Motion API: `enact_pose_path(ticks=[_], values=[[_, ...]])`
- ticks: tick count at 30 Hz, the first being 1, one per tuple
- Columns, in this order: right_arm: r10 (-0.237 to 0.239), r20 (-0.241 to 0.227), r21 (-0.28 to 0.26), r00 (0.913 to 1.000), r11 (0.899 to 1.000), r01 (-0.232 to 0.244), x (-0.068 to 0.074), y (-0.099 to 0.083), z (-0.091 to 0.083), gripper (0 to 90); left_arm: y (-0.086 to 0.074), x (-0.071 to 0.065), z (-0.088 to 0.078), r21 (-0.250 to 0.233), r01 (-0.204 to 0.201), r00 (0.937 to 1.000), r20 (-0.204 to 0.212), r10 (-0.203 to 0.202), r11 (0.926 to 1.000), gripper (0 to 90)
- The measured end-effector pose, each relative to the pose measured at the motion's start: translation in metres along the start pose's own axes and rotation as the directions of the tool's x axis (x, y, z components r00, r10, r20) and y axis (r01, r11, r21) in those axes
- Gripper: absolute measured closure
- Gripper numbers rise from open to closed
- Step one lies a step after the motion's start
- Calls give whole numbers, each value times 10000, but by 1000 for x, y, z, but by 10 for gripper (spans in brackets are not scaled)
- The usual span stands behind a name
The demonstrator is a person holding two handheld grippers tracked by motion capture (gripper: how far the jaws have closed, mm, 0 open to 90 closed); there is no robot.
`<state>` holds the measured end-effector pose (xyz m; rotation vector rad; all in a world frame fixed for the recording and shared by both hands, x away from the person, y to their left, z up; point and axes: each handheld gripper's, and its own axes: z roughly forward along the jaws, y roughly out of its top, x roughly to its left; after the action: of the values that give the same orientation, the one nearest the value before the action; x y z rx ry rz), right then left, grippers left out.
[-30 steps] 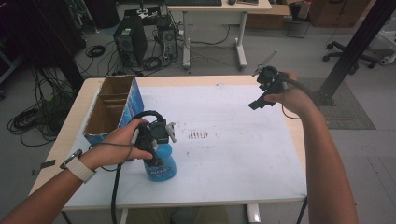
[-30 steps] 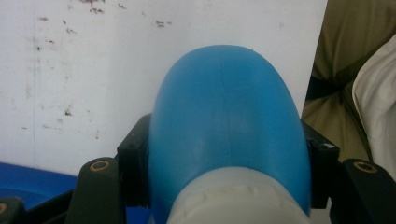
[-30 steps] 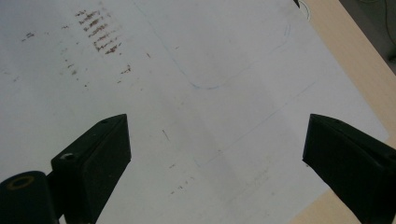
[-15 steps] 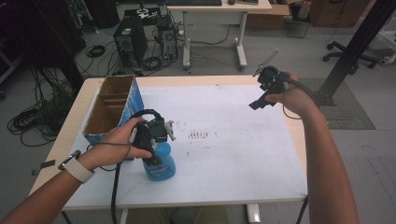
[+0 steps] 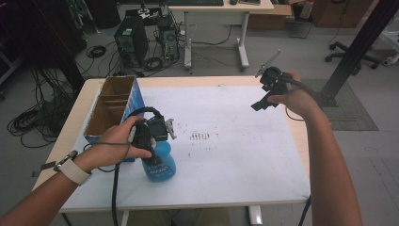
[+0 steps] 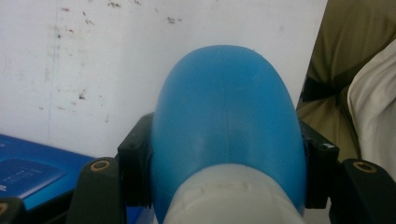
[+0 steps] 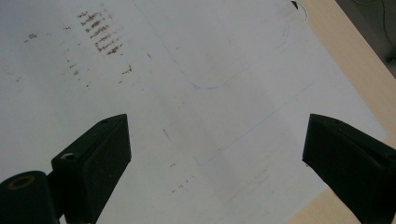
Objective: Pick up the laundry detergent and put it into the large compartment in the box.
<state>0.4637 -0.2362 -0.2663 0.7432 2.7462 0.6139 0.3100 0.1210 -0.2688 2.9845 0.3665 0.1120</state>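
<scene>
A blue plastic bottle (image 5: 161, 165) with a white collar stands on the white sheet near the table's front left. My left gripper (image 5: 151, 141) is shut on its shoulder from above; in the left gripper view the black jaws press both sides of the blue bottle (image 6: 226, 126). My right gripper (image 5: 264, 96) hangs above the far right of the sheet, held in the person's hand. In the right gripper view its jaws stand wide apart over the bare stained sheet (image 7: 196, 93), nothing between them, so the right gripper (image 7: 215, 140) is open.
An open cardboard box with blue sides (image 5: 110, 109) stands at the table's left, just behind the bottle. A patch of brown marks (image 5: 201, 136) lies mid-sheet. The wooden table edge (image 5: 291, 155) runs along the right. Computers, cables and a desk sit on the floor beyond.
</scene>
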Motion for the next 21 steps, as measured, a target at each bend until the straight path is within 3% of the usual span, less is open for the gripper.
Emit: enact_pose_path(ticks=[9, 21], values=[[-24, 32, -9, 10000, 10000, 24, 1, -1, -2, 79, -2, 0, -16, 76, 571, 9979, -296, -568, 9983, 371], [-2, 50, -41, 10000, 10000, 2, 2, -2, -5, 81, -2, 2, -40, -102, 1374, 9891, -510, -1378, 9905, 372]])
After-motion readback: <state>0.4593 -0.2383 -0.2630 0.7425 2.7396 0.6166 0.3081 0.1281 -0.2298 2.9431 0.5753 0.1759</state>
